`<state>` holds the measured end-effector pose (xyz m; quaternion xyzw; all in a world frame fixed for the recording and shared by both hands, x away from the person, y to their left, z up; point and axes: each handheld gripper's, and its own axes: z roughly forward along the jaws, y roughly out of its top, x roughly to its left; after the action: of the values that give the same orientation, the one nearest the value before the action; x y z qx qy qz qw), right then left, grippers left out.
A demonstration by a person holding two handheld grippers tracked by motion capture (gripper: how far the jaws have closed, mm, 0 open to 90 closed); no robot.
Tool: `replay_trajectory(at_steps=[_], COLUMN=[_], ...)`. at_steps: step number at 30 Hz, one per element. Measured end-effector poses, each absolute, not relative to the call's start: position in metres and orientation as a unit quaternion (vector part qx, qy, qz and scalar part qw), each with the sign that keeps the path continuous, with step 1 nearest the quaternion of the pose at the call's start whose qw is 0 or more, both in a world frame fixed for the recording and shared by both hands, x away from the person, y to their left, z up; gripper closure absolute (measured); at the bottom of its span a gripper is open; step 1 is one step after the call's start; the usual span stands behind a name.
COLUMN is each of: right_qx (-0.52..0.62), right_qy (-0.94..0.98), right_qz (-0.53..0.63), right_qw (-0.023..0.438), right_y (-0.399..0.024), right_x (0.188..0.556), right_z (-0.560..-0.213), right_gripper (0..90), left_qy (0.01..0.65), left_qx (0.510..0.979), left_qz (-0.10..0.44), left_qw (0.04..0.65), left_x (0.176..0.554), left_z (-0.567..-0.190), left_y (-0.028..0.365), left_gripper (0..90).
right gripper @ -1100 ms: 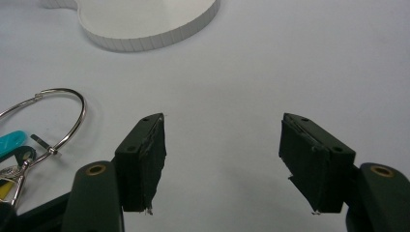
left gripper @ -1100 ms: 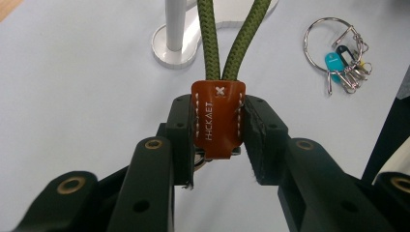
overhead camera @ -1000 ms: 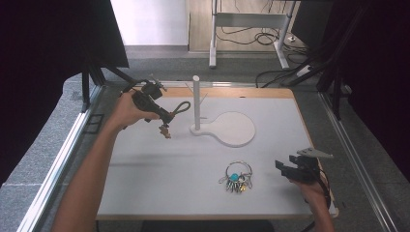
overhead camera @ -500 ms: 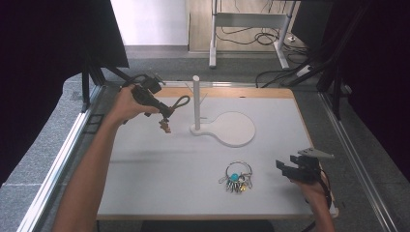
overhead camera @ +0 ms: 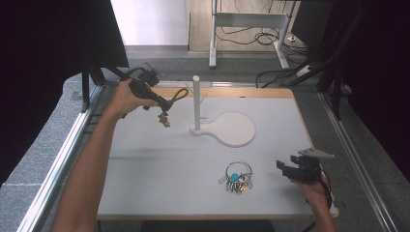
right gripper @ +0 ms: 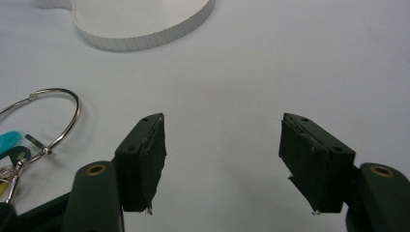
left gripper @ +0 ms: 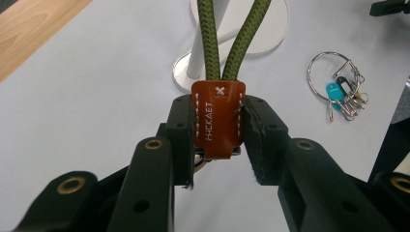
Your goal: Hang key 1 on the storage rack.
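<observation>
My left gripper (overhead camera: 167, 105) (left gripper: 218, 133) is shut on the brown leather tab (left gripper: 217, 120) of a green cord key strap (overhead camera: 180, 93) (left gripper: 232, 43). It holds the strap in the air, left of the white post (overhead camera: 196, 102) of a stand whose flat base (overhead camera: 234, 128) lies on the white table (overhead camera: 159, 164). A small brown piece (overhead camera: 164, 120) dangles under the gripper. A metal ring with several keys (overhead camera: 237, 177) (left gripper: 341, 87) lies near the front right. My right gripper (overhead camera: 284, 168) (right gripper: 223, 162) hovers open just right of the keys, nothing between its jaws.
The stand's base (right gripper: 140, 21) and the key ring (right gripper: 41, 121) lie ahead of the right gripper. Metal rails (overhead camera: 67, 145) run along both sides of the table, and a wooden strip (overhead camera: 241, 92) borders its far edge. Cables and a frame stand on the floor beyond.
My left gripper has shifted a little up and toward the far edge with the strap in it. The right gripper has kept still.
</observation>
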<state>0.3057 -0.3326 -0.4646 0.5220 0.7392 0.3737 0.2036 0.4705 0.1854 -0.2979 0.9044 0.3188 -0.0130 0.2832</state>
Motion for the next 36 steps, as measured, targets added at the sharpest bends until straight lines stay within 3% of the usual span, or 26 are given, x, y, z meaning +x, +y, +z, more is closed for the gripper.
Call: replay_trajectory(at_steps=[36], right_qx=[0.531], right_qy=[0.729], right_qz=[0.377], right_qw=[0.208], right_y=[-0.343], right_x=[0.305], right_z=[-0.462], right_gripper=[33.8], left_qy=[0.334], left_qx=[0.895], left_qz=[-0.023], left_qw=[0.294], left_x=[0.506], left_z=[-0.289], left_y=[0.190], left_gripper=[66.9])
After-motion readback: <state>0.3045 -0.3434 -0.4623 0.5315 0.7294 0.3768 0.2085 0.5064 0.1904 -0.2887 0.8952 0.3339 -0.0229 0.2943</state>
